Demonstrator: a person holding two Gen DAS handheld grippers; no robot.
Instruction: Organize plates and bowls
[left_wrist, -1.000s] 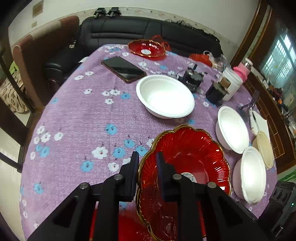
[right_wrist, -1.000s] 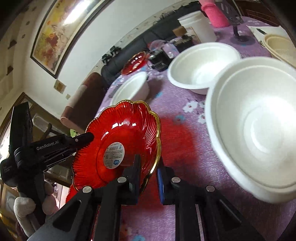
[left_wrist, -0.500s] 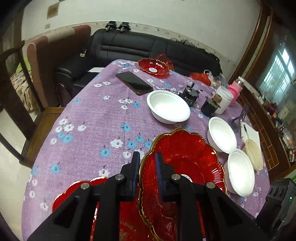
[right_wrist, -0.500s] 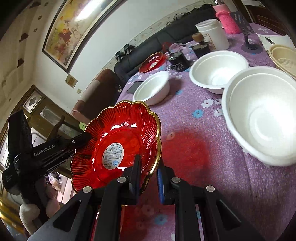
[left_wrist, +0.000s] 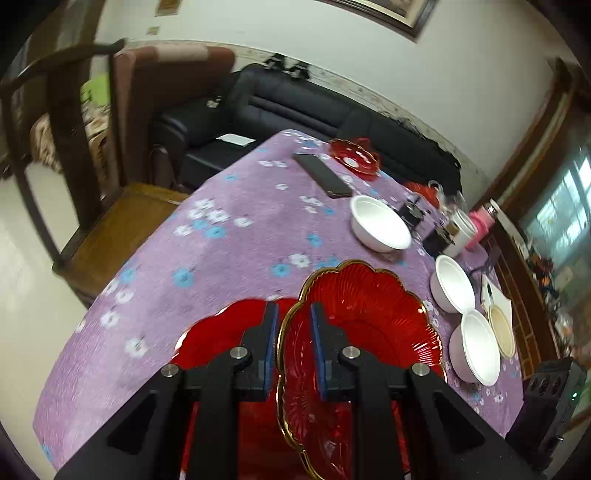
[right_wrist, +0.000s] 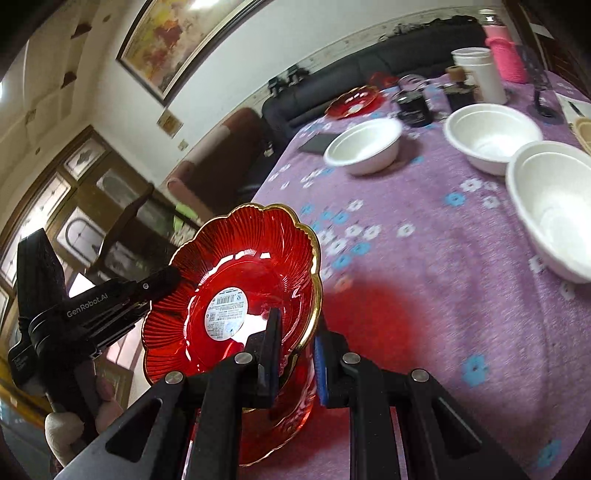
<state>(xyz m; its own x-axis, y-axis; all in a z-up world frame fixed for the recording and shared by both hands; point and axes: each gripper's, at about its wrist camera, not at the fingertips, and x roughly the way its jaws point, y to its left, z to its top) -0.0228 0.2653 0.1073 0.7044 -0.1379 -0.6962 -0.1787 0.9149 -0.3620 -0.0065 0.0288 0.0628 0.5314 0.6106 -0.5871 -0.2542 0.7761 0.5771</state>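
Observation:
A red fluted plate with a gold rim (left_wrist: 369, 325) hangs tilted above the purple flowered tablecloth (left_wrist: 229, 251), held from both sides. My left gripper (left_wrist: 293, 328) is shut on its near rim. My right gripper (right_wrist: 297, 332) is shut on the opposite rim of the same plate (right_wrist: 240, 280), whose base carries a white label. Under it a second red plate (left_wrist: 221, 332) lies flat near the table's front edge. Three white bowls (right_wrist: 365, 146) (right_wrist: 491, 136) (right_wrist: 554, 206) stand further on. Another red plate (left_wrist: 354, 157) sits at the far end.
A black phone (left_wrist: 321, 175) lies near the far plate. Black jars (right_wrist: 413, 105), a white cup (right_wrist: 480, 72), a pink bottle (right_wrist: 504, 55) and a beige basket (left_wrist: 500, 328) crowd the right side. A wooden chair (left_wrist: 110, 221) and a black sofa (left_wrist: 314, 110) border the table.
Both grippers have carried the held plate back toward the table's near left corner and rolled. The second red plate has come into view beneath it.

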